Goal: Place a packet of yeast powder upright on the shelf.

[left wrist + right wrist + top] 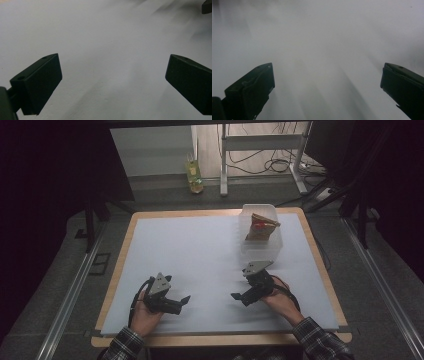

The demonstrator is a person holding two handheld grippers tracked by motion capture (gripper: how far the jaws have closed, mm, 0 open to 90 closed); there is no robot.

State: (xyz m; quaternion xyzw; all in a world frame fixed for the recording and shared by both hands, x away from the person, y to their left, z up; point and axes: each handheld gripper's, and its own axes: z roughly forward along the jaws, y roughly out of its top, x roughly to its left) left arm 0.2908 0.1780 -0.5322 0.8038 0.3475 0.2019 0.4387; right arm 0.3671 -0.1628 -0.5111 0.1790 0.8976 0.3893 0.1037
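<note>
My left gripper (pixel 183 302) rests low over the white table cover (pixel 190 255) at the front left, held in a hand, its tips pointing right. In the left gripper view its jaws stand wide apart with bare white cover between the fingertips (pixel 41 82). My right gripper (pixel 238 297) sits at the front right, pointing left toward the other one. Its own view also has the jaws far apart over bare cover, one fingertip (pixel 253 87) at the left. A clear plastic container (pixel 260 232) at the back right holds a brown packet with a red mark (pixel 261 226), standing upright.
The wooden table edge (pixel 220 338) frames the white cover. A yellow-green bottle (pixel 193 175) stands on the floor beyond the table, near a metal frame (pixel 260 142) with cables. Rails run along both sides of the table.
</note>
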